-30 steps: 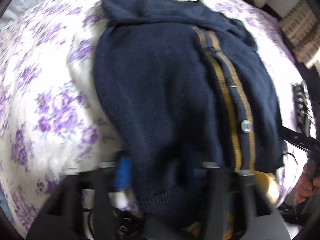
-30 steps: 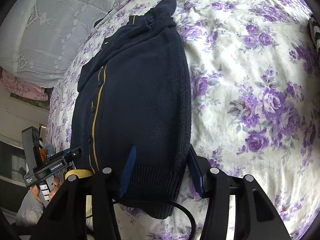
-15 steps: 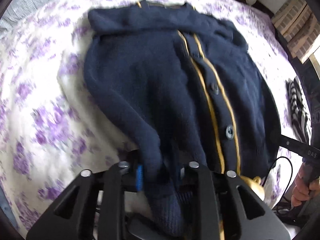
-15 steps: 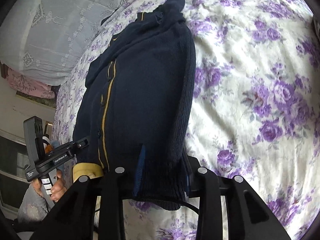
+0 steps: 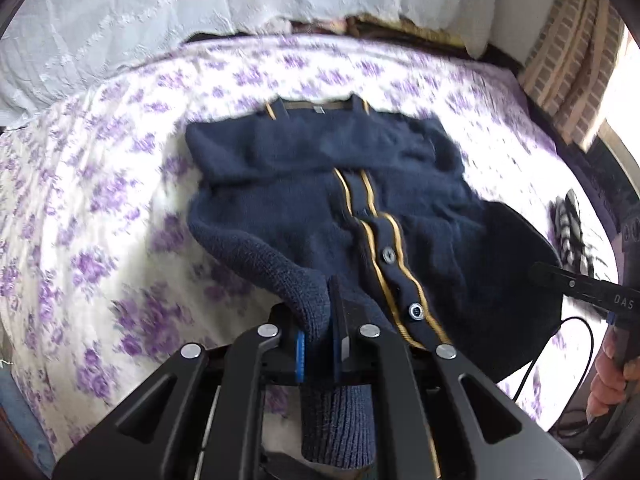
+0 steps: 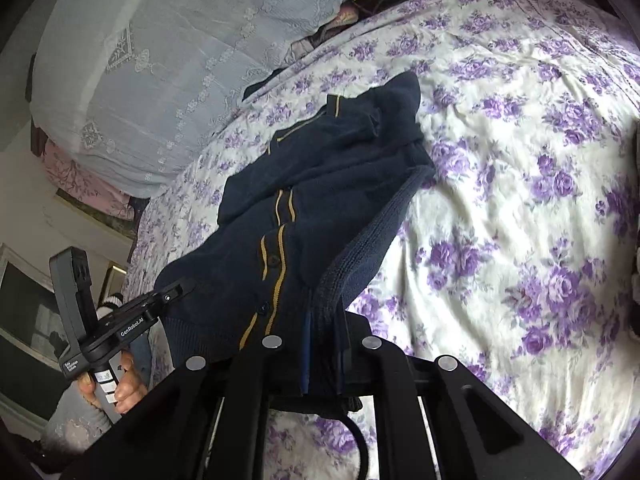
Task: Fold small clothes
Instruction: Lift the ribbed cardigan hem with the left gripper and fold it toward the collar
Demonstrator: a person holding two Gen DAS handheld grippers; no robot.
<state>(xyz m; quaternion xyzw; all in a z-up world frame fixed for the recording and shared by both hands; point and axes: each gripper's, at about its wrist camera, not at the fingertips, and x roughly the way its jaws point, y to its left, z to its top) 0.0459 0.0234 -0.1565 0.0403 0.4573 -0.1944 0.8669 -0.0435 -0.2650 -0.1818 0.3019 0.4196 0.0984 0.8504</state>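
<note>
A navy knit cardigan with a yellow-edged button placket lies front up on the purple-flowered bedsheet. My left gripper has its jaws closing tight on the left corner of the ribbed hem, raised off the bed. In the right wrist view, my right gripper has its jaws closing tight on the right hem corner of the cardigan, also raised. Each gripper's handle, held by a hand, shows at the edge of the other view. The collar end rests on the sheet.
A white lace cover lies over bedding at the bed's far end. At the bed's right edge are a black-and-white striped cloth and a brick-patterned fabric. A black cable hangs below the right hand.
Both grippers rose, pulling the hem corners up off the bed. The right jaws narrowed from wide around the hem to pinching it. The views tipped up toward the bed's far end.
</note>
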